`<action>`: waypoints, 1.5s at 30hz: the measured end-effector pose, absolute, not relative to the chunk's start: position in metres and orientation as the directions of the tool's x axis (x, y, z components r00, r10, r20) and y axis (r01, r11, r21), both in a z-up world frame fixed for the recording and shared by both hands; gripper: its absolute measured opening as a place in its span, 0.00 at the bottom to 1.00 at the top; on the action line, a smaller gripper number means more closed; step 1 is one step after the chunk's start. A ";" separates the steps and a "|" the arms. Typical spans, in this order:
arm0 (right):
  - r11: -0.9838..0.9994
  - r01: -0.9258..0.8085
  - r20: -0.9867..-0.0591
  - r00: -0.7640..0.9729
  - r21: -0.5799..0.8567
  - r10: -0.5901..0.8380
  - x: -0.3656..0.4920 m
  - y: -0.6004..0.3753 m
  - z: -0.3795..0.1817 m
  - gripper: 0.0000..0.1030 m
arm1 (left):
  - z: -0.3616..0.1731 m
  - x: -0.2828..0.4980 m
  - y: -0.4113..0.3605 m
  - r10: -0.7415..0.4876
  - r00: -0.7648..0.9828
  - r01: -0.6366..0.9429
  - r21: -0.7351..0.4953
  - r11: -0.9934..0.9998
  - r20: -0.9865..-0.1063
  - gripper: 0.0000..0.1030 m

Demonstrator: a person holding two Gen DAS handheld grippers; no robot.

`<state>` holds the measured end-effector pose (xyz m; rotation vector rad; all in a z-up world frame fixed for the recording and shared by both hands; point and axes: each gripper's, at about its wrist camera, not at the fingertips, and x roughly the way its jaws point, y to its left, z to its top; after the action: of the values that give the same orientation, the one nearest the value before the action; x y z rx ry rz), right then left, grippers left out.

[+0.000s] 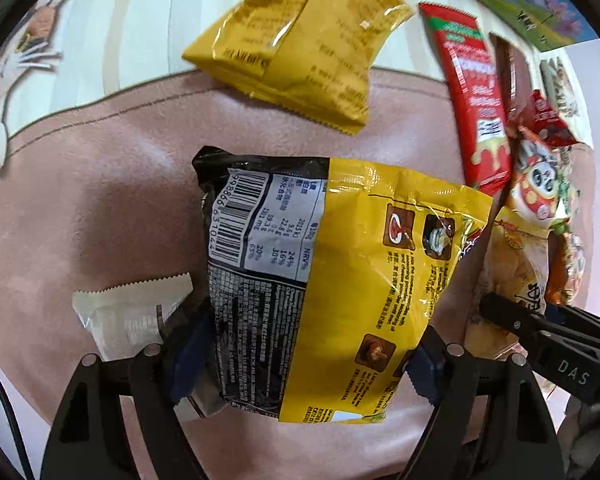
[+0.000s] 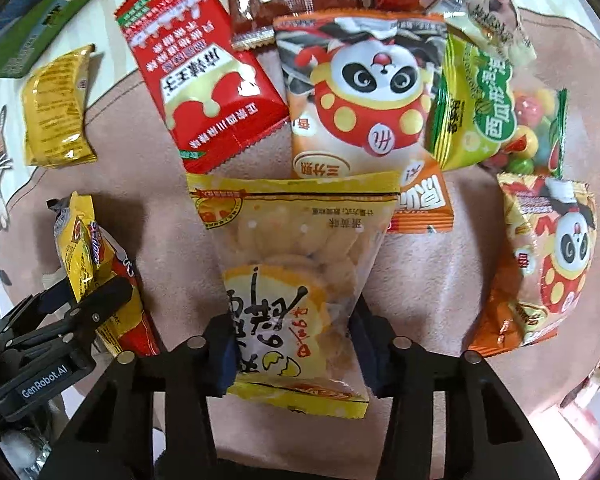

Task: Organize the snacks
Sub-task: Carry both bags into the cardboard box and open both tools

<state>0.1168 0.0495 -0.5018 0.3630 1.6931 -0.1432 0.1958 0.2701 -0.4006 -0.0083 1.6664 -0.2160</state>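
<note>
Left wrist view: left tool (image 1: 300, 364) grasps the yellow-black noodle packet (image 1: 332, 280) above the pink mat (image 1: 100, 200). Right tool (image 2: 296, 356) grasps the egg-cracker bag (image 2: 296, 280), below the panda snacks (image 2: 364, 112).

Under me lay a pink mat (image 1: 100, 200); a pale striped, cat-printed cloth (image 1: 100, 32) filled my view's upper left.

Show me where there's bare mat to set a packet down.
Free: the pink mat left of the yellow-black noodle bag, between the white sachet and the small yellow packet. Crowded: the right, around the red sachet and panda bags.
</note>
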 end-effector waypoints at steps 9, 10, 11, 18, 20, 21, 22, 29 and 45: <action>0.937 0.252 -0.964 -0.045 0.244 0.263 0.119 0.073 -0.489 0.40 | -0.324 0.183 0.264 -0.155 0.000 0.096 -0.154 0.983 -0.988 0.80; 0.933 0.244 -0.959 -0.035 0.265 0.281 0.120 0.072 -0.486 0.40 | -0.312 0.182 0.266 -0.160 0.016 0.086 -0.158 0.984 -0.987 0.80; 0.928 0.235 -0.953 -0.022 0.288 0.302 0.120 0.074 -0.481 0.40 | -0.300 0.182 0.271 -0.170 0.033 0.074 -0.167 0.983 -0.985 0.80; 0.900 0.127 -0.908 0.108 0.417 0.405 0.174 0.066 -0.404 0.40 | -0.191 0.186 0.268 -0.266 0.185 0.056 -0.261 0.964 -0.946 0.80; 0.894 0.100 -0.894 0.155 0.437 0.420 0.194 0.056 -0.376 0.40 | -0.165 0.205 0.269 -0.297 0.218 0.062 -0.290 0.955 -0.930 0.80; 0.890 0.087 -0.885 0.183 0.448 0.427 0.207 0.043 -0.362 0.40 | -0.163 0.210 0.260 -0.312 0.231 0.058 -0.307 0.950 -0.922 0.80; 0.887 0.077 -0.879 0.203 0.454 0.432 0.215 0.021 -0.343 0.40 | -0.159 0.223 0.253 -0.328 0.251 0.053 -0.325 0.944 -0.911 0.80; 0.905 -0.005 -0.849 0.345 0.425 0.401 0.275 -0.043 -0.239 0.40 | -0.165 0.342 0.212 -0.288 0.318 -0.001 -0.305 0.952 -0.903 0.80; 0.955 0.019 -0.931 0.230 0.296 0.284 0.446 -0.024 -0.308 0.40 | -0.272 0.472 0.166 -0.142 0.143 -0.023 -0.147 0.989 -0.980 0.80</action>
<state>0.4457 -0.0244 -0.3083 0.2665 1.3304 0.1855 0.4725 0.1662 -0.2724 -0.1374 1.4261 -0.0863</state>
